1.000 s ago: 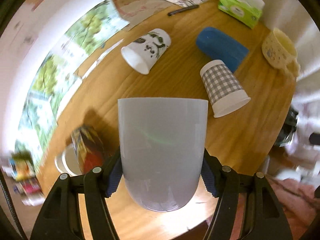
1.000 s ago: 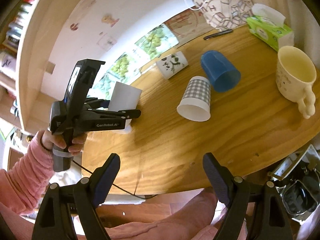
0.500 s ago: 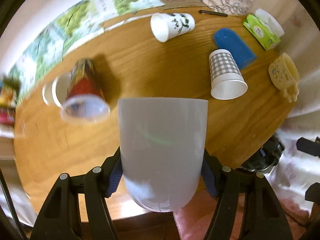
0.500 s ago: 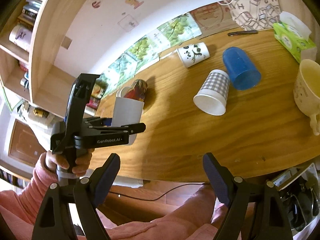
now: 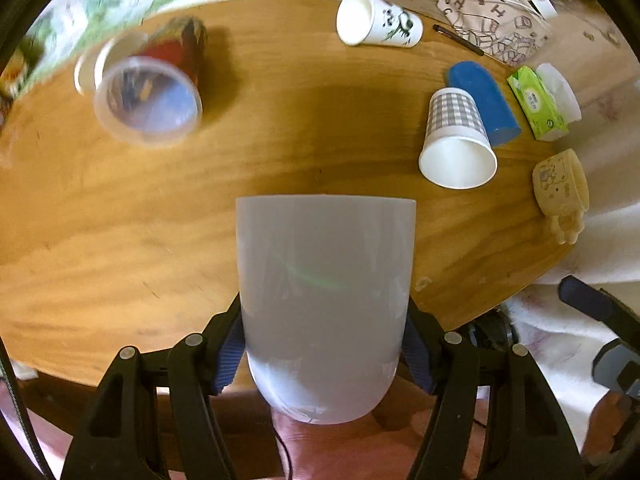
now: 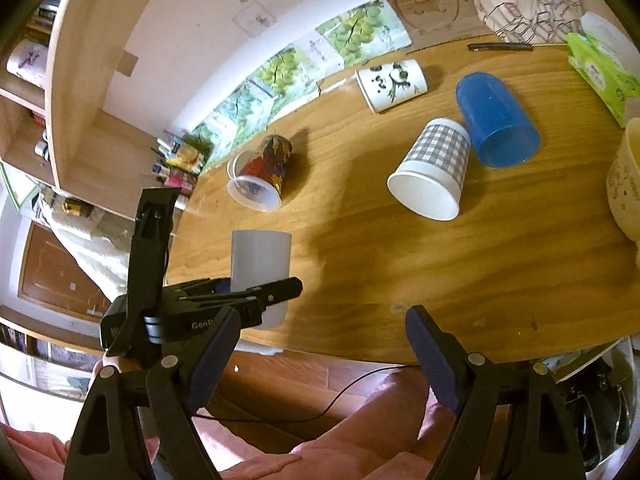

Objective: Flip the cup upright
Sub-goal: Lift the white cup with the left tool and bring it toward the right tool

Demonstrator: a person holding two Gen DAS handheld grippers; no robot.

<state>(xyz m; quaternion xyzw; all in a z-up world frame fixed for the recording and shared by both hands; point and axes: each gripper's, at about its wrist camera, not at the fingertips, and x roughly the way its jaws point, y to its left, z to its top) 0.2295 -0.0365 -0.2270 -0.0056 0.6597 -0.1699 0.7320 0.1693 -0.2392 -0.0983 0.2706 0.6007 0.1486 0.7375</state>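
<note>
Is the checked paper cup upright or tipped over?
Tipped over: the checked paper cup lies on its side on the table, white open mouth facing the camera.

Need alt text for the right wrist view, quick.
The left gripper holds a white cup upright at the near edge of the wooden table. Beyond lie four tipped cups. The right gripper is open and empty.

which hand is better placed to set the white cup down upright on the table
Left. The left tool is shut on the plain white plastic cup, rim up, over the near edge of the wooden table. The right tool is open, holds nothing and sits off the table's edge.
</note>
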